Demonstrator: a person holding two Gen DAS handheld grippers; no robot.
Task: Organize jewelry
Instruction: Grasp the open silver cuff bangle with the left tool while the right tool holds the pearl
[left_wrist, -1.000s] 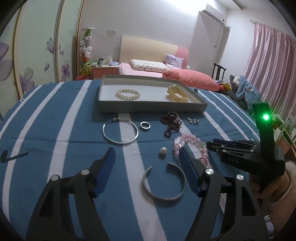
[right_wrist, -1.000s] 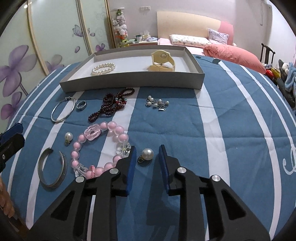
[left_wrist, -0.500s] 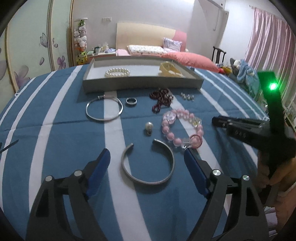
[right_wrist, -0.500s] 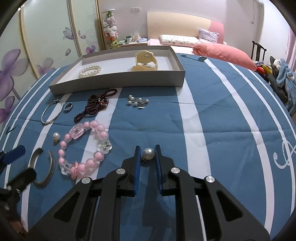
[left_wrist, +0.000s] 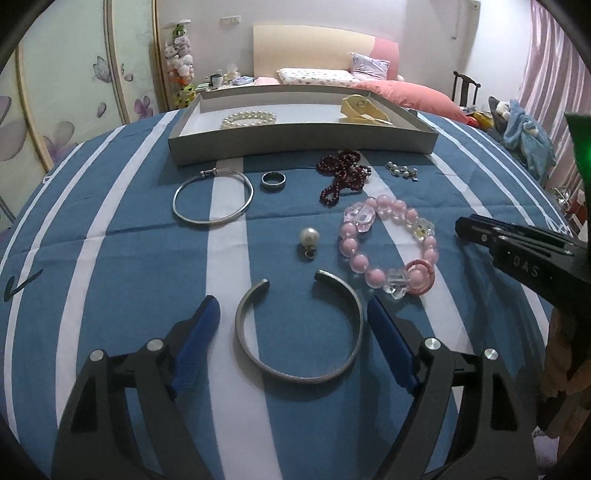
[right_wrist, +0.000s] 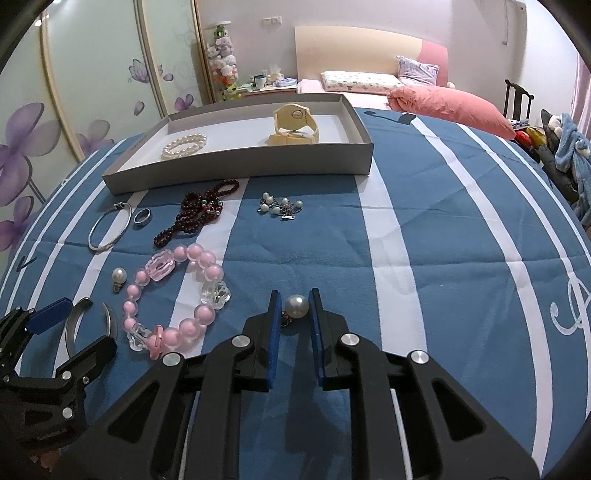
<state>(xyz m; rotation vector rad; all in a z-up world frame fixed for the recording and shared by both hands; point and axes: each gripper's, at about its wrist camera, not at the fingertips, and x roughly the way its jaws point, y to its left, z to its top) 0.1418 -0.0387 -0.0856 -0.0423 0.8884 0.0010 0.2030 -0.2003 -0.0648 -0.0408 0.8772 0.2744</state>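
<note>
Now: two pickups at once.
Right gripper (right_wrist: 293, 308) pinches pearl (right_wrist: 296, 306); left gripper (left_wrist: 291, 319), closing, straddles cuff (left_wrist: 299, 328) — centre pads before squeezing.

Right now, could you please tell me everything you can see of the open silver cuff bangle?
The silver cuff bangle is a plain band of dull grey metal, a C shape whose gap faces the tray. It lies flat on the blue and white striped cloth, between the fingers of the closing left gripper, neither pad yet touching it. Nothing else touches it.
</note>
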